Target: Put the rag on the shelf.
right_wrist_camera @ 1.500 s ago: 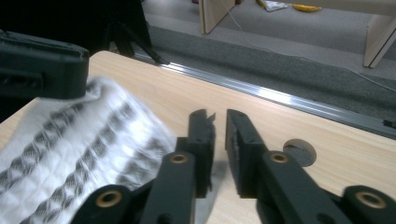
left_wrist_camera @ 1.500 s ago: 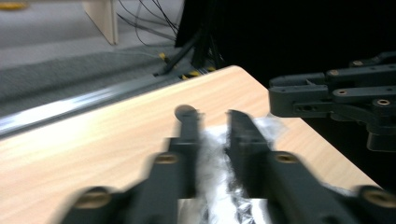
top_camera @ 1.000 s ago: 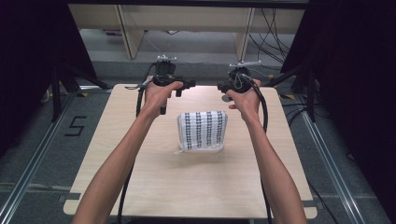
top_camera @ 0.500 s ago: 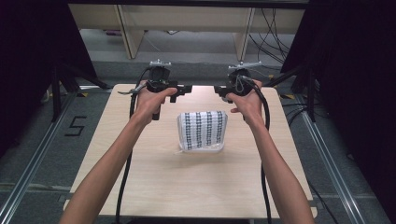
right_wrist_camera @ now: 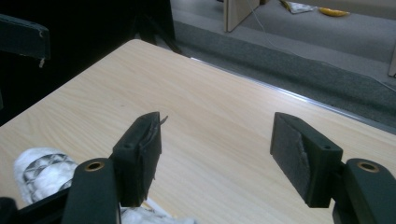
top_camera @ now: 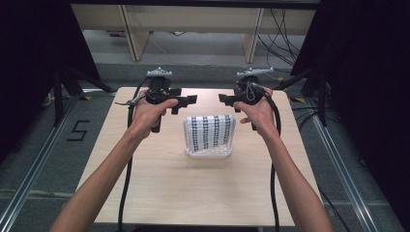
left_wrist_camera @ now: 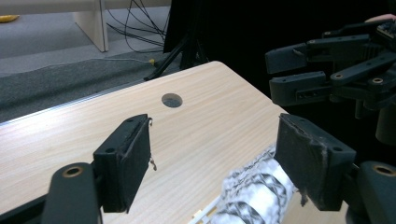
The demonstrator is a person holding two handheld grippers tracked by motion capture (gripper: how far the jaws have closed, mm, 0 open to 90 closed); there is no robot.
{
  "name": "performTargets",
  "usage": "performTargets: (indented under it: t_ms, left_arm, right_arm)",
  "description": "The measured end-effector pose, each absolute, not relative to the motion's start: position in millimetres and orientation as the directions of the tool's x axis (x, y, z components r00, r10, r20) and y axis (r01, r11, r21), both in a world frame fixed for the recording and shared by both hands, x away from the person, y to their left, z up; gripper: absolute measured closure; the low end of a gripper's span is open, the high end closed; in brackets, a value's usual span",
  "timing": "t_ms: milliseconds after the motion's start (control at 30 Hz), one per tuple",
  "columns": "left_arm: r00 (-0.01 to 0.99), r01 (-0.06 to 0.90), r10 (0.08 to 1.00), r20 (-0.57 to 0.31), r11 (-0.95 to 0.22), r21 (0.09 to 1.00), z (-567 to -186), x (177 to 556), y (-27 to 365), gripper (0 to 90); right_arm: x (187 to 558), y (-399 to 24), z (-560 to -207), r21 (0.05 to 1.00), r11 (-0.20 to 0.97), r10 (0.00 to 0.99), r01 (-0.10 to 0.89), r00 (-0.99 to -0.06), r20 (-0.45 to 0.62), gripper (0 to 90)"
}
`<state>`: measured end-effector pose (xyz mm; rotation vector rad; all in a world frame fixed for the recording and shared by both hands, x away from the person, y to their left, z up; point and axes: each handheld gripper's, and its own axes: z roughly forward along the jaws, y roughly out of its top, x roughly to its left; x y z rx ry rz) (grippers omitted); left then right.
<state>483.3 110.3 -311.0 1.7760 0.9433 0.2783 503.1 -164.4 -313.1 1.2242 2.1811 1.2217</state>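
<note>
Left gripper (top_camera: pixel 189 100): jaws stand wide apart and have just been opening; nothing between them in the left gripper view (left_wrist_camera: pixel 212 161), where bare wood shows in the gap. Right gripper (top_camera: pixel 223 99): jaws likewise wide and just been opening, empty, only tabletop between them in the right gripper view (right_wrist_camera: pixel 215 154). Both are held level over the far part of the table, tips pointing inward at each other with a clear gap between.

Folded cloth (top_camera: pixel 209 134), white with dark patterned stripes, lies in a small white tray (top_camera: pixel 209 153) near the middle of the table, on the person's side of the two grippers and between them. Neither gripper touches it. In the left gripper view the cloth (left_wrist_camera: pixel 254 191) shows low, near the right-hand jaw; whether they touch there cannot be told. In the right gripper view it (right_wrist_camera: pixel 44 172) sits at the lower left.

Table (top_camera: pixel 193 188): light wood, rounded corners, a round hole (left_wrist_camera: pixel 171 100) near its far edge. Left hand (top_camera: pixel 151 112) and right hand (top_camera: pixel 258 112) each grip a handle; black cables trail back along the forearms.
</note>
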Motion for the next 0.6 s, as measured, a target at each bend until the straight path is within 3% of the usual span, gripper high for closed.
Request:
performTargets:
  t_ms: [600]
  left_arm:
    - [0.697, 0.426, 0.685, -0.214, -0.154, 0.891, -312, 442, 113, 22.8]
  right_arm:
    - [470, -161, -305, 0.836, 0.283, 0.778, 0.471, -0.622, 0.087, 30.8]
